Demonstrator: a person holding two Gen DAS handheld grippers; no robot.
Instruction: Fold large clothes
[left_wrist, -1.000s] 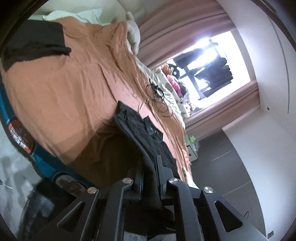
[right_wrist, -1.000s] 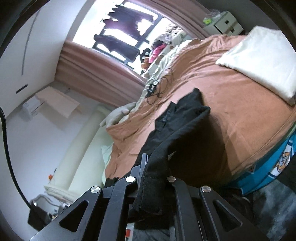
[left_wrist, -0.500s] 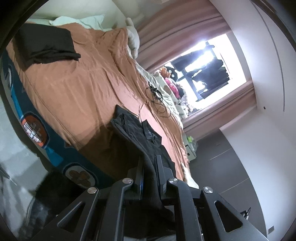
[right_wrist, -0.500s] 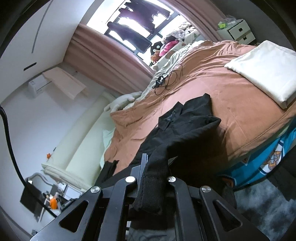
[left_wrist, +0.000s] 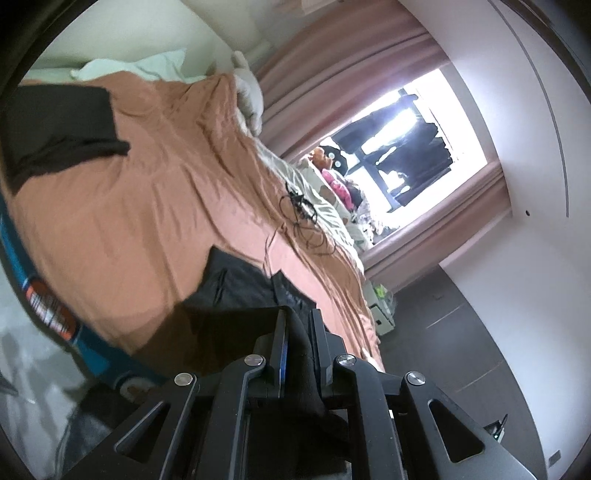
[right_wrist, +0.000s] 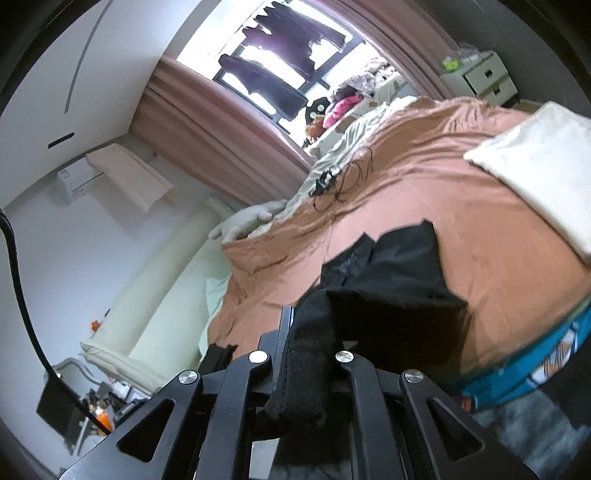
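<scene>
A black garment (left_wrist: 240, 280) lies on the orange bed cover (left_wrist: 129, 206), its near edge lifted off the bed. My left gripper (left_wrist: 297, 317) is shut on a bunched corner of that edge. In the right wrist view the same black garment (right_wrist: 399, 266) spreads over the bed cover (right_wrist: 443, 192), and a thick hemmed fold hangs between the fingers of my right gripper (right_wrist: 310, 317). The right jaws are opening slightly, with the cloth still pinched between them. Between the two grips the edge is stretched.
A folded dark garment (left_wrist: 55, 125) lies at the far left of the bed, a folded cream one (right_wrist: 535, 162) at the right. A tangled black cable (left_wrist: 303, 221) lies beyond the garment. A white drawer unit (right_wrist: 484, 77) stands by the curtained window.
Both grippers have risen with the black garment's edge still in them. The garment's near part has come up off the bed and is drawn tighter between them.
</scene>
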